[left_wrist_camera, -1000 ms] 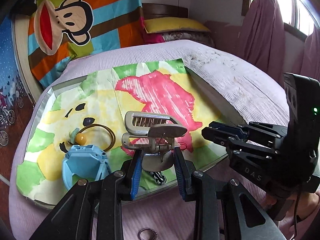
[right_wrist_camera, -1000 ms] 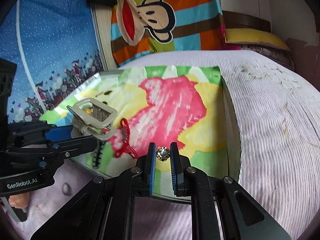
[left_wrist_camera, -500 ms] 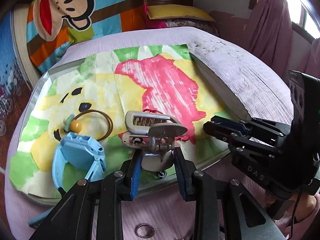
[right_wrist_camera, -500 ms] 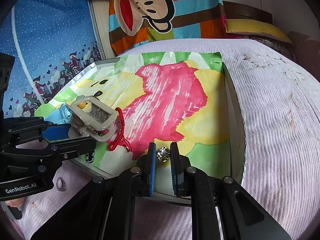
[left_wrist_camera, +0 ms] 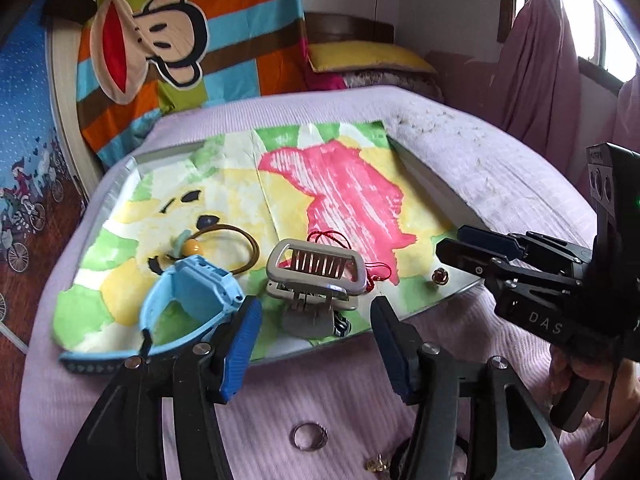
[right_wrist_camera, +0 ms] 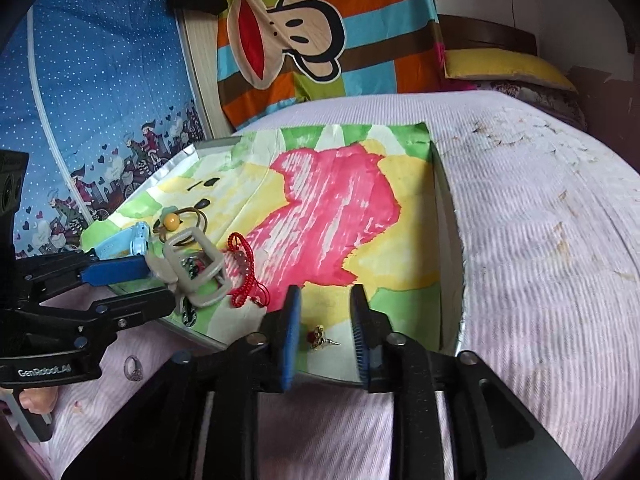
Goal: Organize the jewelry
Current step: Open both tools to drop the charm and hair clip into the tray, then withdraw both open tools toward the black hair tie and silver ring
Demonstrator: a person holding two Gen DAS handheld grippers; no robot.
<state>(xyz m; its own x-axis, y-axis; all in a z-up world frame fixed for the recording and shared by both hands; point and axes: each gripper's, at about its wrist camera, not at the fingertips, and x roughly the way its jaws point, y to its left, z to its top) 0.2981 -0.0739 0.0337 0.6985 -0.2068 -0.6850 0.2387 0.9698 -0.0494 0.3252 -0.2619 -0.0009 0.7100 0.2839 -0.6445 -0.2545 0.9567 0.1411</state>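
Lilac bedspread (left_wrist_camera: 360, 392) carries one painted tray (right_wrist_camera: 400, 184). Left gripper (left_wrist_camera: 316, 344), jaws opening, frames one grey hair clip (left_wrist_camera: 316, 272) untouched. Right gripper (right_wrist_camera: 326, 332), jaws opening, straddles one gold earring (right_wrist_camera: 318, 337), pads clear. Readable: "GenRobot.AI", "DAS".

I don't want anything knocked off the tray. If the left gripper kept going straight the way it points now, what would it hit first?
Most likely the grey hair clip, lying on the tray straight ahead of the left gripper, whose jaws are opening with nothing between them. The blue watch sits just left of that line; depth is hard to judge.
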